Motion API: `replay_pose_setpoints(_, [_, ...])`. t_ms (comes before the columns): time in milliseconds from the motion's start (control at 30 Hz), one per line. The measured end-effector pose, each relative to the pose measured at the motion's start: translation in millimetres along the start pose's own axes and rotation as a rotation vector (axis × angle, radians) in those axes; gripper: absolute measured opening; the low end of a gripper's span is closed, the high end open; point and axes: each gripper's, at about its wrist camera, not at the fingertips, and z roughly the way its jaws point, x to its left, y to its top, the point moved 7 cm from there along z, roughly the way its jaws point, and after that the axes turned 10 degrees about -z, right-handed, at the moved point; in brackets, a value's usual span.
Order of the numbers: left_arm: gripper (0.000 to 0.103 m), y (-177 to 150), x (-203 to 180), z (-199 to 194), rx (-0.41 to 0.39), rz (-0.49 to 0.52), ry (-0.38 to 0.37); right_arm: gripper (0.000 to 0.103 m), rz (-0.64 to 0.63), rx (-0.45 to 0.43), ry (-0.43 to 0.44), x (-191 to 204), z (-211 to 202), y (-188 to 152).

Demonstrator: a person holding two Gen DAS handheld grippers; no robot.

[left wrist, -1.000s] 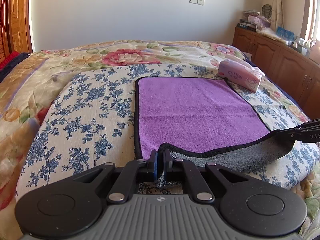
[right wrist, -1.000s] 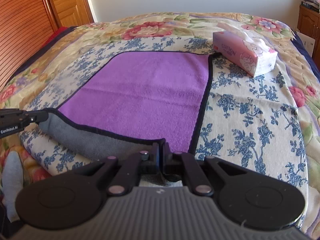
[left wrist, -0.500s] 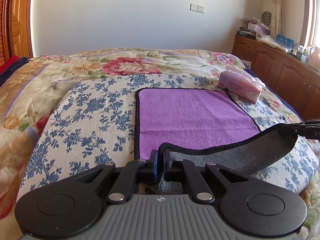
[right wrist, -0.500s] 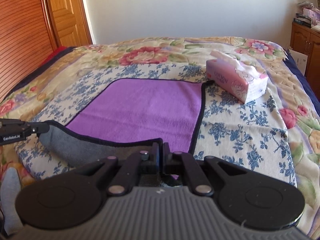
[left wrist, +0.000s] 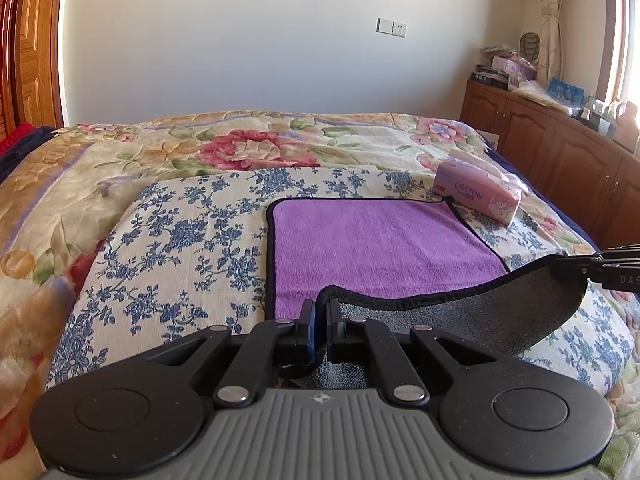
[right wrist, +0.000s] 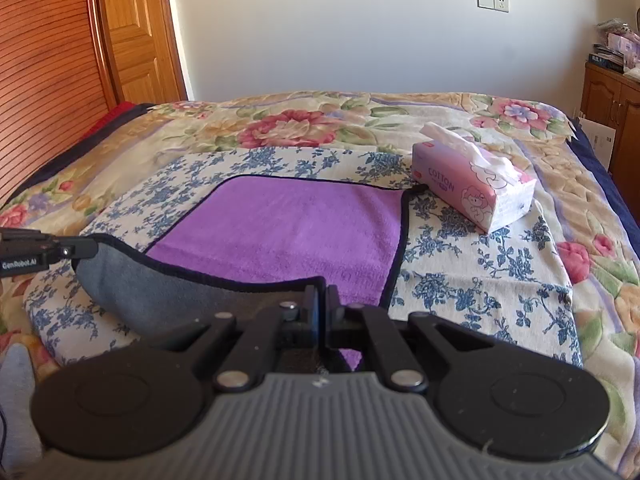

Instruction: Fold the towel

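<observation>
The left gripper [left wrist: 320,312] is closed tight on the near left corner of the towel [left wrist: 380,248], its two fingers [left wrist: 307,320] pinching the black hem with almost no gap. The right gripper [right wrist: 322,304] is likewise clamped on the near right corner, fingers pressed together over the hem. Between the two, the near edge of the towel is lifted off the bed and sags in a shallow curve, showing its gray underside [right wrist: 132,288]. In the left wrist view the right gripper [left wrist: 576,266] shows at the right border holding its corner; in the right wrist view the left gripper [right wrist: 86,250] shows at the left border doing the same.

Beyond the lifted edge, the purple face of the towel lies flat on a blue-flowered cloth [left wrist: 180,240], which is spread over a bedspread [left wrist: 248,148] with large red and pink flowers. A pink tissue pack [right wrist: 476,188] sits just beside the towel's far right corner, a tissue sticking up from its top. Farther off stand a wooden cabinet [left wrist: 552,148] with clutter on top to the right, a wooden door [right wrist: 136,32] to the left, and a white wall with a switch plate [left wrist: 391,27].
</observation>
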Motion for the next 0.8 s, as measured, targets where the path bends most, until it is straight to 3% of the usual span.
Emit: replay_pose_setpoints(800, [0.006, 16.4, -1.4, 31.8, 0.002, 0.040, -0.003, 0.004, -0.054, -0.013, 0.010, -11.6, 23.8, 13.7])
